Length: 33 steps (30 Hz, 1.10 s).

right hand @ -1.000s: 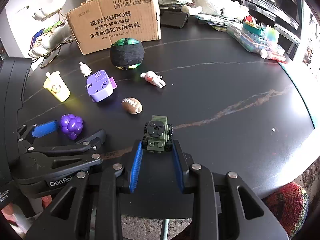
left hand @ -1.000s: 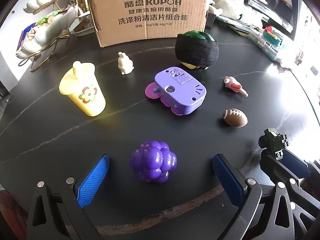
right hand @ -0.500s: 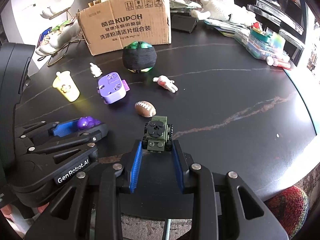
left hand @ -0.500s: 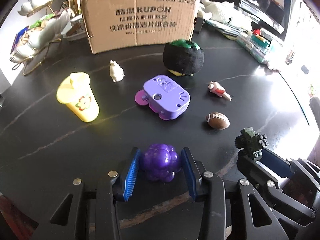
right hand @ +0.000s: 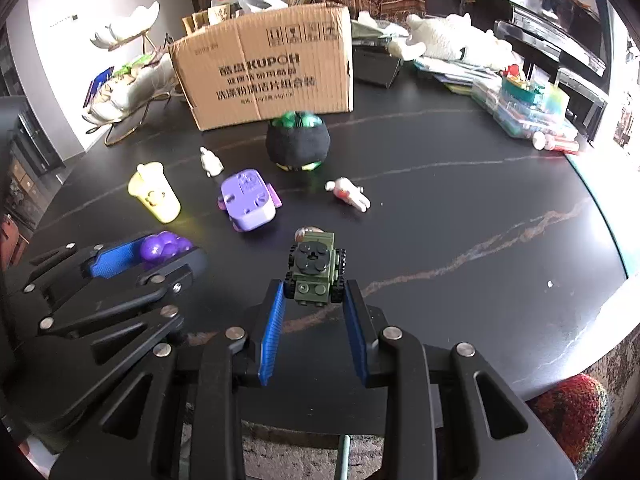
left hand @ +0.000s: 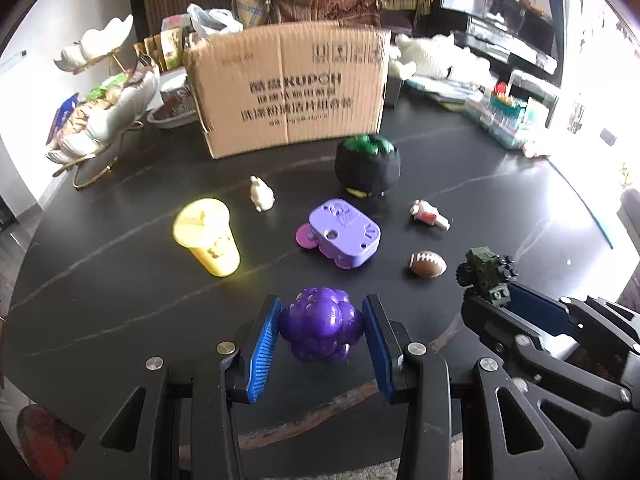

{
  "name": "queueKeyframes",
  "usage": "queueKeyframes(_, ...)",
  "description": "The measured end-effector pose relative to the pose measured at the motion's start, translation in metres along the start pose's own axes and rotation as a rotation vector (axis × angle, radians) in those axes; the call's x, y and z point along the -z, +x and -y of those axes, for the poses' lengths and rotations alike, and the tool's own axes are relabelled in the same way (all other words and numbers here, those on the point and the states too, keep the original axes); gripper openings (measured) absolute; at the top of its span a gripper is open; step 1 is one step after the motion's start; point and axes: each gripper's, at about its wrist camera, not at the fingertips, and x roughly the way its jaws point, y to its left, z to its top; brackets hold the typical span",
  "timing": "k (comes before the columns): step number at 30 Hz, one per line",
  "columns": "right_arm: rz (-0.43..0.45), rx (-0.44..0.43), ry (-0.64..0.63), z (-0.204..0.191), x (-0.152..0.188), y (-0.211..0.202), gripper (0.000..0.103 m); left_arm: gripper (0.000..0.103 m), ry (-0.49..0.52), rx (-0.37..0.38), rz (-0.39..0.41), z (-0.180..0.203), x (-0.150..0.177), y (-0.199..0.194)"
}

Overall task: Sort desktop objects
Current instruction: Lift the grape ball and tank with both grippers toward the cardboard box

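Observation:
My left gripper is shut on the purple grape toy and holds it above the black table; it also shows in the right wrist view. My right gripper is shut on a green brick tank, lifted off the table; the tank shows at the right of the left wrist view. On the table lie a toy football, a purple toy camera, a yellow cup, a white rabbit figure, a small pink-white figure and a black ball with green top.
A cardboard box stands open at the back of the table. A white shell-shaped rack stands at back left. Clear plastic cases and a plush toy lie at back right. The table edge curves at right.
My left gripper closed on the purple grape toy and lifted it. Both grippers rose and tilted up, so the box and room behind show more. The tank stays held.

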Motion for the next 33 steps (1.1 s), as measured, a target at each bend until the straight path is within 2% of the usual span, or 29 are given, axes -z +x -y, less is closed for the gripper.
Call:
queueKeyframes(15, 0.142, 0.004, -0.039, -0.035, -0.031, -0.045, 0.027, 0.038, -0.085, -0.052, 0.173, -0.03, -0.015, -0.064)
queueKeyframes(26, 0.25, 0.043, -0.06, -0.056, -0.051, -0.071, 0.027, 0.038, -0.111, -0.058, 0.263, -0.045, -0.029, -0.088)
queueKeyframes(33, 0.331, 0.054, -0.073, -0.063, -0.07, -0.085, 0.027, 0.038, -0.111, -0.068, 0.334, -0.051, -0.05, -0.101)
